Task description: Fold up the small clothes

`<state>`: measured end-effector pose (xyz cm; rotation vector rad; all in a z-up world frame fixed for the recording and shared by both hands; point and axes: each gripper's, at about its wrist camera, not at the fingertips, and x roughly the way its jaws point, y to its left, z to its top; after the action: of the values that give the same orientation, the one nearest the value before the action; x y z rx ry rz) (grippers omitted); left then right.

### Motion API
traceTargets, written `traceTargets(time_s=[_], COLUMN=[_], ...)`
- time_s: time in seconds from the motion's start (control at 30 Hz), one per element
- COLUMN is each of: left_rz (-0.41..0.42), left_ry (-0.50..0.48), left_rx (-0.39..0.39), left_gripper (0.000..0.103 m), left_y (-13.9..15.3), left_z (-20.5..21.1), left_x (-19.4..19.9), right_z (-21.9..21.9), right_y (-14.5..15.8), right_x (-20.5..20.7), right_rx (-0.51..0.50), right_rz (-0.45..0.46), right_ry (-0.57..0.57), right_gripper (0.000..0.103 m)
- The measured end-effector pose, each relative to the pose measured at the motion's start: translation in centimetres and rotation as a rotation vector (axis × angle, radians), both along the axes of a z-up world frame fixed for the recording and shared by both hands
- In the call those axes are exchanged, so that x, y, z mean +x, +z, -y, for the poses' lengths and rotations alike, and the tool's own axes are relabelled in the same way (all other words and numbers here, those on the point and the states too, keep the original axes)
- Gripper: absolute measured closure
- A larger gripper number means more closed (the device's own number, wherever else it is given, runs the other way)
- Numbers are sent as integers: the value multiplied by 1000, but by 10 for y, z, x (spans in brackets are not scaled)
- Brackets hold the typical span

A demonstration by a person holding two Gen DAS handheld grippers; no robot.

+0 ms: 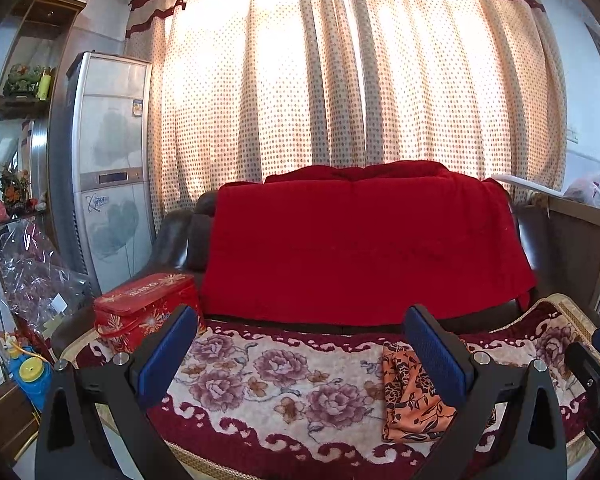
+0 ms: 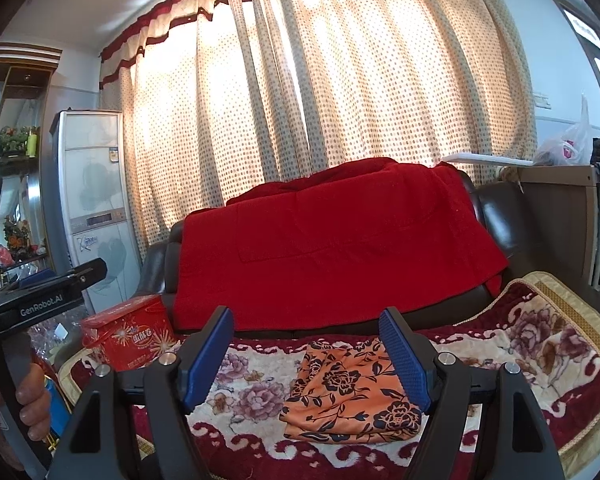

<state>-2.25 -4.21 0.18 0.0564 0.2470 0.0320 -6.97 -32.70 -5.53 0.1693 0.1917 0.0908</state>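
A small orange garment with a black flower print (image 2: 352, 394) lies folded flat on the flowered blanket (image 2: 540, 344) on the sofa seat. In the left wrist view it (image 1: 410, 396) lies at the right, partly behind the right finger. My left gripper (image 1: 302, 346) is open and empty, held above the blanket left of the garment. My right gripper (image 2: 308, 346) is open and empty, held above the near side of the garment. The left gripper's body (image 2: 40, 300) shows at the left of the right wrist view, with a hand on its handle.
A red throw (image 1: 364, 244) covers the dark sofa back. A red gift box (image 1: 148, 308) stands at the seat's left end. A standing air conditioner (image 1: 108, 160) and a shelf are at the left, a wooden cabinet (image 2: 556, 220) at the right. Dotted curtains hang behind.
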Motion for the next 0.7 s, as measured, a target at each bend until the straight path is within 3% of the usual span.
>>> traceTargets(time_s=[0.7], left_rz=[30], left_ry=[-13], left_rx=[14], left_gripper=[0], left_y=[8], left_z=[0], left_x=[-15], right_z=[-12], right_y=[10], right_x=[-14], right_rx=[-25], right_rz=[17], right_ry=[22], right_gripper=[22])
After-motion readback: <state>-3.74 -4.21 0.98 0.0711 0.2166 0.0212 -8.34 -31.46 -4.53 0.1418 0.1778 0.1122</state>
